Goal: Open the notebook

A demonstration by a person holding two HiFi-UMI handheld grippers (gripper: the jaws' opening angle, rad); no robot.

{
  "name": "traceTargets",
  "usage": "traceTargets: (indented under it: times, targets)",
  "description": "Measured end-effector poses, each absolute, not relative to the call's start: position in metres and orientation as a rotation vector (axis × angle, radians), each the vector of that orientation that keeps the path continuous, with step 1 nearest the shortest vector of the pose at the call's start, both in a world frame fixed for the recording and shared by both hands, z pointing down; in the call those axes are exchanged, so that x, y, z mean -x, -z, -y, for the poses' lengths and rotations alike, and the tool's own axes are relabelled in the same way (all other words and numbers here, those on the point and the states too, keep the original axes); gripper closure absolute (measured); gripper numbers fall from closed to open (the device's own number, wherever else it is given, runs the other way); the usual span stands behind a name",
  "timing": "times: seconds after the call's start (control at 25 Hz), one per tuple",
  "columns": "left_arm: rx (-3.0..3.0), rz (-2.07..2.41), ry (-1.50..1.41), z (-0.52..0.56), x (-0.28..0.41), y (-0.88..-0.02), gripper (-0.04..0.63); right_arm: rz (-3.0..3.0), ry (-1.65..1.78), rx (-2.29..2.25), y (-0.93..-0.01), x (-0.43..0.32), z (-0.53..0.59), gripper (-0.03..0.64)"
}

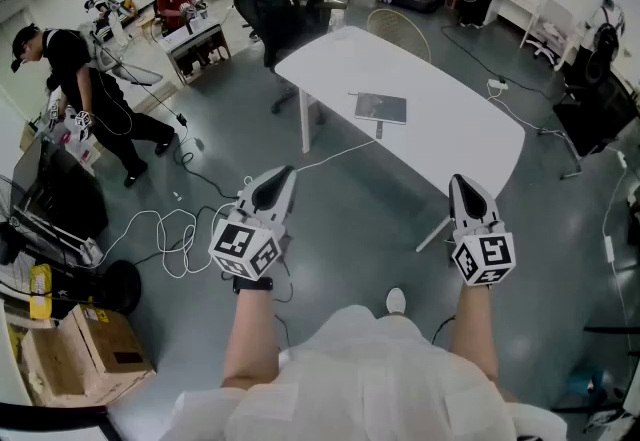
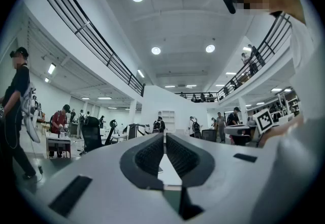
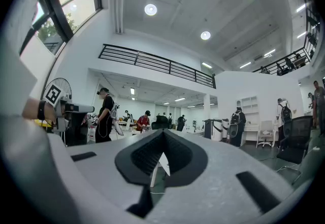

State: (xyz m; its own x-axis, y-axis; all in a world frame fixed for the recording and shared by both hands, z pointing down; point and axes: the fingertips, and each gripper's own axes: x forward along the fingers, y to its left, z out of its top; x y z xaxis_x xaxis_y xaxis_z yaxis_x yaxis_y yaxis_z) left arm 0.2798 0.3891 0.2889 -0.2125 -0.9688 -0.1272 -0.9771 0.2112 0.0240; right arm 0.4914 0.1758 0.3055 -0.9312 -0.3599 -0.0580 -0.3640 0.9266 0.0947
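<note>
1. Both tools are closed with nothing between the jaws. The left tool (image 1: 284, 175) and right tool (image 1: 464, 183) are held out roughly level in front of the person, well apart from the bench (image 1: 460, 134). The notebook (image 1: 381, 108) lies flat and closed near the middle of the bench, out of reach of either tool.

2. If a tool arrives at the cover with its jaws together, it will probably just shove the notebook. The white top looks smooth, so the book could skate away or turn instead of opening.

3. The cover sits flush on the pages and the book sits flush on the bench. A pinch aimed too low could grab the whole book, or a wad of pages along with the cover. One aimed too high would likely close on nothing.

4. Lifting the cover with one tool while nothing pins the rest may raise or swing the whole notebook. The other tool ought to press on it.

5. From here I cannot tell which edge is the spine. Prying at the bound side would bend the cover.

6. A thin white cable (image 1: 335, 154) runs from just beside the notebook's near edge off the bench to the floor. A tool or a leg catching it could drag things across the top.

7. More cable loops (image 1: 165, 229) lie on the floor at the left. A step forward that drifts that way risks a trip.
</note>
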Motion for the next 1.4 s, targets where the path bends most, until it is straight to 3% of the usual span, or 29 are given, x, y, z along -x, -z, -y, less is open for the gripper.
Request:
traceTargets:
  times: [1.4]
  targets:
    - [1.902, -2.395, -0.133, -0.396, -0.243, -0.294, 0.578, -3.052, -0.042, 0.532, -0.317, -0.447, -0.175, 0.614]
